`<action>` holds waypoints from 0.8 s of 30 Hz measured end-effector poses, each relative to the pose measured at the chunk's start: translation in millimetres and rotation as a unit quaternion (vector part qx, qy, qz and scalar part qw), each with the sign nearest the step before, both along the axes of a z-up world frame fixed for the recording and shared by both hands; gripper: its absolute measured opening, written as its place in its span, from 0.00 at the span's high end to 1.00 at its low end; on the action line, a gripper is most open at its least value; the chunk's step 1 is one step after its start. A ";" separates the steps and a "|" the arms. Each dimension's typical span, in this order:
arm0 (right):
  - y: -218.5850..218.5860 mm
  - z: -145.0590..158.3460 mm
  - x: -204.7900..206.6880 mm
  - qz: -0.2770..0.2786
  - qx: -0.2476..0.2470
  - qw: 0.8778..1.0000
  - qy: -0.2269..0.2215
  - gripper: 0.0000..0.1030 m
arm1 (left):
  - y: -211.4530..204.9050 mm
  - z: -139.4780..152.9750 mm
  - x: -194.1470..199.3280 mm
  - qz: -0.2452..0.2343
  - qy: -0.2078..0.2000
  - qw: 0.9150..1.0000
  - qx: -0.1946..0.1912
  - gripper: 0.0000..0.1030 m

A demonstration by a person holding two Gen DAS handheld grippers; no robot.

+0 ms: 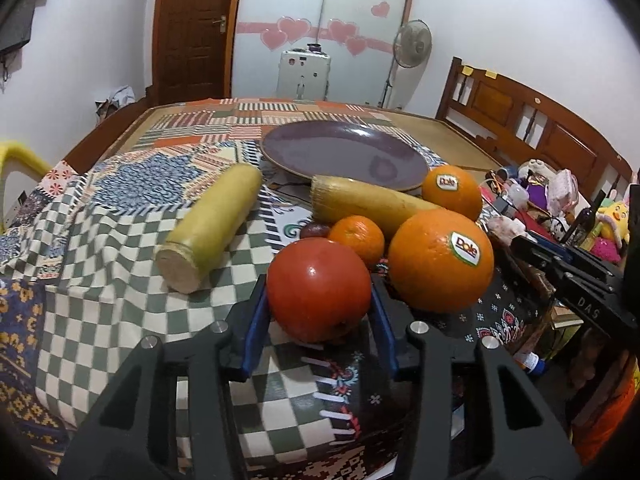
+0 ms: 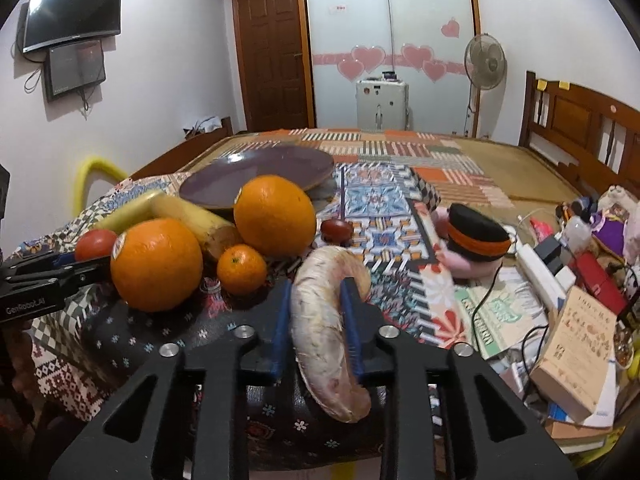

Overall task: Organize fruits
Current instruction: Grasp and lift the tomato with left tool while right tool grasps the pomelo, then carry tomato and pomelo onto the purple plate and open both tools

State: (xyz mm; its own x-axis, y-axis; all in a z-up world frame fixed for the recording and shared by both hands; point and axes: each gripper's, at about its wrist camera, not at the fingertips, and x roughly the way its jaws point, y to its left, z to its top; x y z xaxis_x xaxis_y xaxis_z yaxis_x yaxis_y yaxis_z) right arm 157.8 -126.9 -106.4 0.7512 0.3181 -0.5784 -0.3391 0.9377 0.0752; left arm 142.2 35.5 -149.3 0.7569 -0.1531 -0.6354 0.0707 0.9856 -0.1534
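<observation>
My left gripper (image 1: 318, 296) is shut on a red tomato (image 1: 318, 288), low over the patterned cloth. Beside it lie a large Dole orange (image 1: 440, 258), a small mandarin (image 1: 357, 238), a second Dole orange (image 1: 452, 192) and two yellow-green cane pieces (image 1: 210, 226) (image 1: 372, 204). A purple plate (image 1: 344, 154) sits behind them. My right gripper (image 2: 316, 312) is shut on a pale curved root (image 2: 328, 332). In the right wrist view the oranges (image 2: 156, 264) (image 2: 274, 214), mandarin (image 2: 241, 269), tomato (image 2: 95, 243) and plate (image 2: 256, 174) lie to the left.
A small dark red fruit (image 2: 336, 229) lies on the cloth ahead. A plush toy with a black cap (image 2: 472, 236), cables, books and boxes (image 2: 576, 344) crowd the right side. A wooden headboard (image 2: 580, 120) stands at the right.
</observation>
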 end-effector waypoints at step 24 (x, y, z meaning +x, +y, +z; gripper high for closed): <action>-1.3 57.4 14.3 0.014 0.017 0.996 -0.086 0.80 | 1.9 77.9 7.2 -0.001 -0.080 0.997 0.024 0.55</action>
